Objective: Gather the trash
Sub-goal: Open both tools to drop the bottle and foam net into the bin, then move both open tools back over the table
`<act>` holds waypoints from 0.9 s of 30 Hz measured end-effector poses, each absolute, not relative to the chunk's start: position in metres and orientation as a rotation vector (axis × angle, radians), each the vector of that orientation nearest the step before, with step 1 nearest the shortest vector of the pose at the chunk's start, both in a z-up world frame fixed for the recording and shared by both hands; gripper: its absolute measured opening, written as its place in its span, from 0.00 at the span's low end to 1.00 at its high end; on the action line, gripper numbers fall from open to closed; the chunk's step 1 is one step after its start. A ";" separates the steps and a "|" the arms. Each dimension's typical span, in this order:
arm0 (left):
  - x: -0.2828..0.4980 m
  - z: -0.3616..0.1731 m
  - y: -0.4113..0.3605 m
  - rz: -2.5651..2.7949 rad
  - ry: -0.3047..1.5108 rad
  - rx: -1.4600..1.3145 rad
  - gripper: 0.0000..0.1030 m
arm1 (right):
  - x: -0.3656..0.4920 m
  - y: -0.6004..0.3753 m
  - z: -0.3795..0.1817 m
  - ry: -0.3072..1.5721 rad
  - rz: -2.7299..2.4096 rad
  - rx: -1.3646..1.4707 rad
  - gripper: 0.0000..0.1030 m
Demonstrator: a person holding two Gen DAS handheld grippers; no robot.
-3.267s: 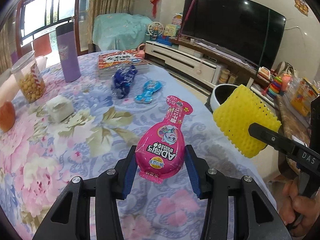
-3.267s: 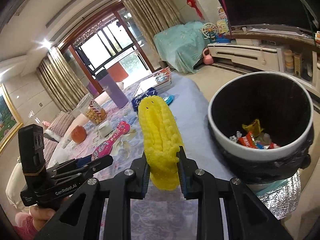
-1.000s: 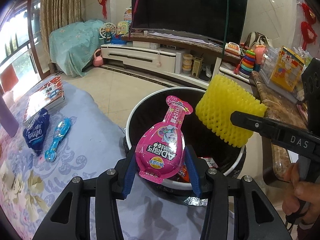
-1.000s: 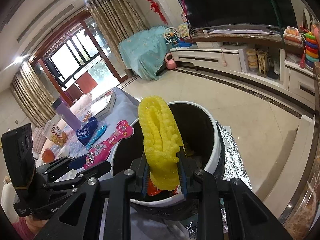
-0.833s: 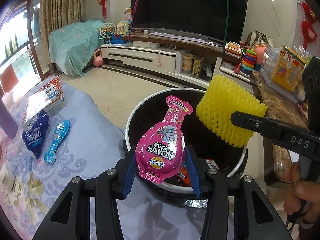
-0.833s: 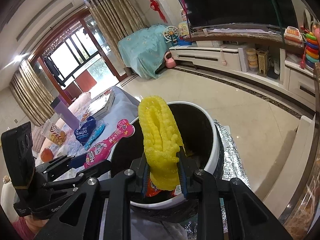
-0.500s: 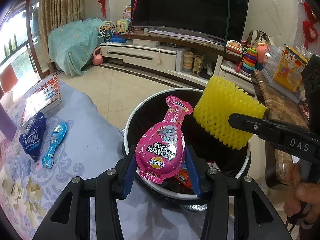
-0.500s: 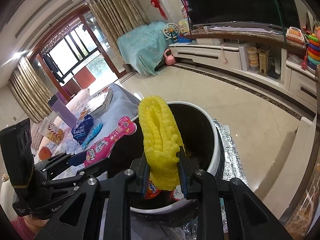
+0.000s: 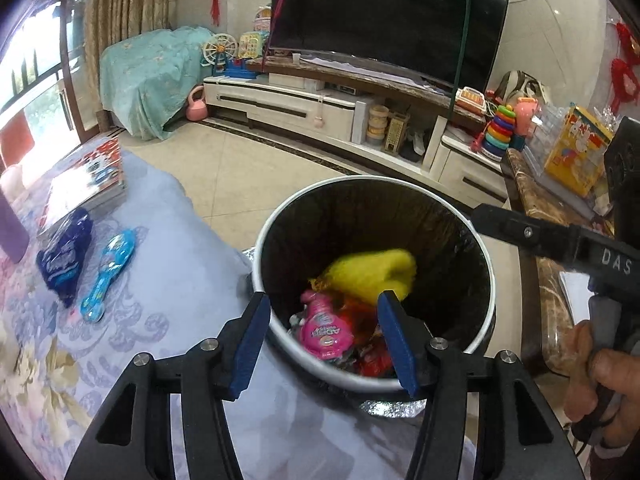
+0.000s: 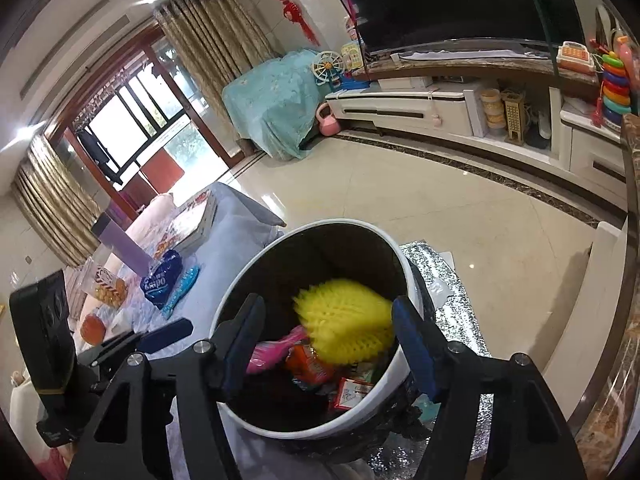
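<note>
Two blue pads of the left gripper (image 9: 324, 334) stand wide apart above the trash bin (image 9: 486, 280), holding nothing; the pink packet (image 9: 326, 330) lies inside. In the right view, the right gripper (image 10: 330, 344) is also spread and empty over the rim, the yellow foam net (image 10: 346, 320) blurred between its pads.

Bright daylight from the window (image 10: 132, 136), fisheye-bent edges (dark corners), motion-blurred yellow foam (image 10: 346, 328)

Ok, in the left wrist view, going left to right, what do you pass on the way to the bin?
Dark blue snack bag → light blue wrapper → white-rimmed trash bin, with the pink packet left of the yellow foam net inside → right tongs' black arm.
</note>
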State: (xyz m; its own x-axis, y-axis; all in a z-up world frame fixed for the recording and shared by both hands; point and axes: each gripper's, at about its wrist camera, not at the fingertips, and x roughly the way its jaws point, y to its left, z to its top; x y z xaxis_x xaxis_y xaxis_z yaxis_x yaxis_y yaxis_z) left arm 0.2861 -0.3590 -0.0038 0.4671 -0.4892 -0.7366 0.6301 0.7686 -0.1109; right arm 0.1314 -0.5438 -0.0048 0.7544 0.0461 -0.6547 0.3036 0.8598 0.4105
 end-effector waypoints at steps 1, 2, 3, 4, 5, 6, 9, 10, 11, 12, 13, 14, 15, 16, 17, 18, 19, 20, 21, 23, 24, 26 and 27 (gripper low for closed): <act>0.283 -0.004 -0.351 -0.683 0.838 0.177 0.55 | 0.131 -0.542 -0.004 0.705 -0.147 0.529 0.66; 0.281 -0.005 -0.343 -0.677 0.840 0.167 0.56 | 0.130 -0.539 -0.004 0.699 -0.144 0.531 0.67; 0.278 -0.006 -0.336 -0.674 0.841 0.159 0.56 | 0.129 -0.534 -0.003 0.695 -0.140 0.533 0.69; 0.275 -0.007 -0.328 -0.667 0.843 0.149 0.56 | 0.128 -0.528 -0.003 0.692 -0.133 0.531 0.70; 0.272 -0.008 -0.318 -0.653 0.844 0.138 0.56 | 0.129 -0.523 -0.002 0.690 -0.126 0.528 0.74; 0.270 -0.009 -0.307 -0.636 0.846 0.125 0.56 | 0.129 -0.518 -0.002 0.689 -0.118 0.525 0.75; 0.262 -0.012 -0.277 -0.597 0.851 0.080 0.56 | 0.131 -0.497 -0.001 0.683 -0.077 0.518 0.77; 0.260 -0.013 -0.263 -0.574 0.856 0.063 0.57 | 0.132 -0.490 -0.001 0.681 -0.064 0.518 0.78; 0.259 -0.014 -0.254 -0.561 0.858 0.052 0.57 | 0.133 -0.481 -0.001 0.679 -0.050 0.518 0.79; 0.258 -0.015 -0.241 -0.538 0.858 0.038 0.57 | 0.134 -0.472 -0.001 0.677 -0.036 0.515 0.80; 0.255 -0.015 -0.234 -0.524 0.857 0.033 0.57 | 0.136 -0.462 -0.002 0.677 -0.020 0.509 0.81; 0.252 -0.016 -0.219 -0.495 0.857 0.023 0.57 | 0.138 -0.456 -0.002 0.679 -0.009 0.504 0.82; 0.251 -0.017 -0.209 -0.480 0.858 0.014 0.57 | 0.141 -0.446 -0.003 0.683 0.007 0.496 0.82; 0.250 -0.017 -0.198 -0.462 0.859 0.002 0.57 | 0.144 -0.438 -0.003 0.687 0.020 0.489 0.82; 0.248 -0.017 -0.191 -0.448 0.862 -0.006 0.58 | 0.148 -0.428 -0.005 0.693 0.034 0.481 0.83; 0.248 -0.017 -0.184 -0.432 0.864 -0.016 0.58 | 0.152 -0.418 -0.006 0.700 0.050 0.472 0.83; 0.247 -0.018 -0.171 -0.407 0.865 -0.030 0.58 | 0.157 -0.408 -0.008 0.710 0.069 0.462 0.83; 0.246 -0.018 -0.160 -0.387 0.866 -0.043 0.58 | 0.159 -0.402 -0.009 0.716 0.079 0.457 0.84; 0.246 -0.019 -0.150 -0.370 0.867 -0.057 0.58 | 0.164 -0.392 -0.010 0.725 0.095 0.449 0.84; 0.247 -0.018 -0.130 -0.338 0.865 -0.084 0.58 | 0.170 -0.376 -0.012 0.736 0.122 0.436 0.84; 0.247 -0.017 -0.124 -0.325 0.865 -0.091 0.59 | 0.175 -0.368 -0.013 0.742 0.134 0.427 0.84; 0.246 -0.017 -0.107 -0.291 0.865 -0.111 0.59 | 0.183 -0.356 -0.016 0.756 0.154 0.417 0.84; 0.246 -0.018 -0.100 -0.274 0.867 -0.122 0.60 | 0.187 -0.349 -0.018 0.764 0.164 0.413 0.84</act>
